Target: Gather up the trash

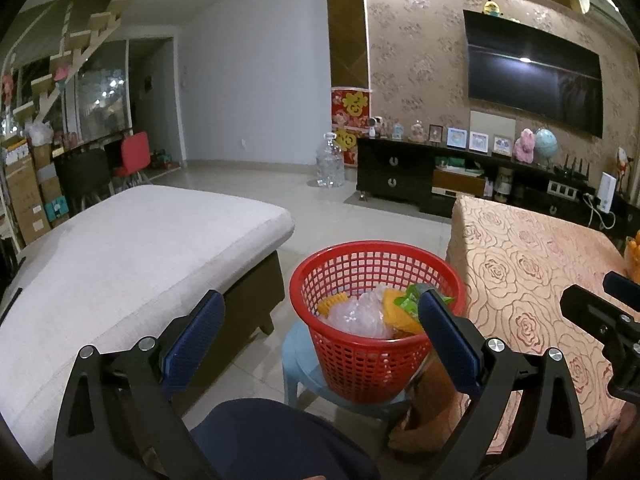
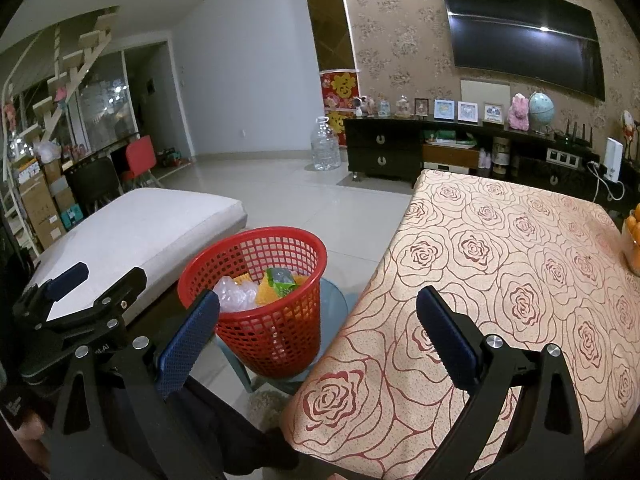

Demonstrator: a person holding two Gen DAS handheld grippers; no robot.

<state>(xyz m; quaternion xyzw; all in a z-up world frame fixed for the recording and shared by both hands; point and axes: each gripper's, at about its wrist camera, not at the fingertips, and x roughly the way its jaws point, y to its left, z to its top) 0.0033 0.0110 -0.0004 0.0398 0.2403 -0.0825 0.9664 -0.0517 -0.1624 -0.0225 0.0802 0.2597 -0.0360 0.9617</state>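
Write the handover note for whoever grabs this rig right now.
Left hand-held gripper: open, holding nothing, hovering by the red basket.
Right hand-held gripper: open, holding nothing, over the near table edge.
Basket stands on a blue stool between the sofa and the table; it already holds clear plastic, yellow pieces and a green wrapper.
No loose trash visible on the tablecloth. Left: check beyond view.

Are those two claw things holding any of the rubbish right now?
No. The left gripper and the right gripper both stand open with nothing between their pads. The trash already lies in the red basket.
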